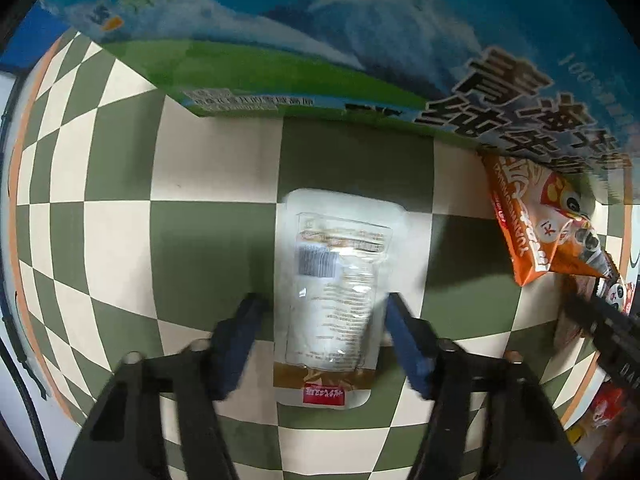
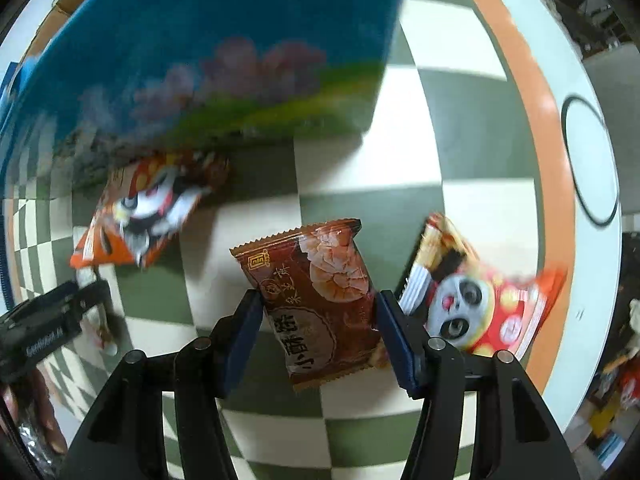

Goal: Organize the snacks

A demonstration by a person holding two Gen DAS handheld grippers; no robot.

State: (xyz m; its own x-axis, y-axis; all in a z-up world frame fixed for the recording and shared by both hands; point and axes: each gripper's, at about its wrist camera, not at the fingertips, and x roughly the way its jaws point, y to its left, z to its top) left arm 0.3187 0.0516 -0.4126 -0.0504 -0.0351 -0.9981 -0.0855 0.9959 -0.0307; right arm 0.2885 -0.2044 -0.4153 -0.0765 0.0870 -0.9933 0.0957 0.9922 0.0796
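Snack packets lay on a green-and-cream checkered cloth (image 1: 216,168) in front of a blue-and-green printed carton (image 1: 280,32). A white pouch (image 1: 336,280) lay flat between the blue pads of the left gripper (image 1: 322,312), which had narrowed onto its sides. The right gripper (image 2: 318,308) pinched a brown pastry packet (image 2: 320,300) between its pads. An orange panda bag (image 2: 136,216) leaned at the carton's foot, and a red panda packet (image 2: 480,308) lay just beside the right gripper's outer finger.
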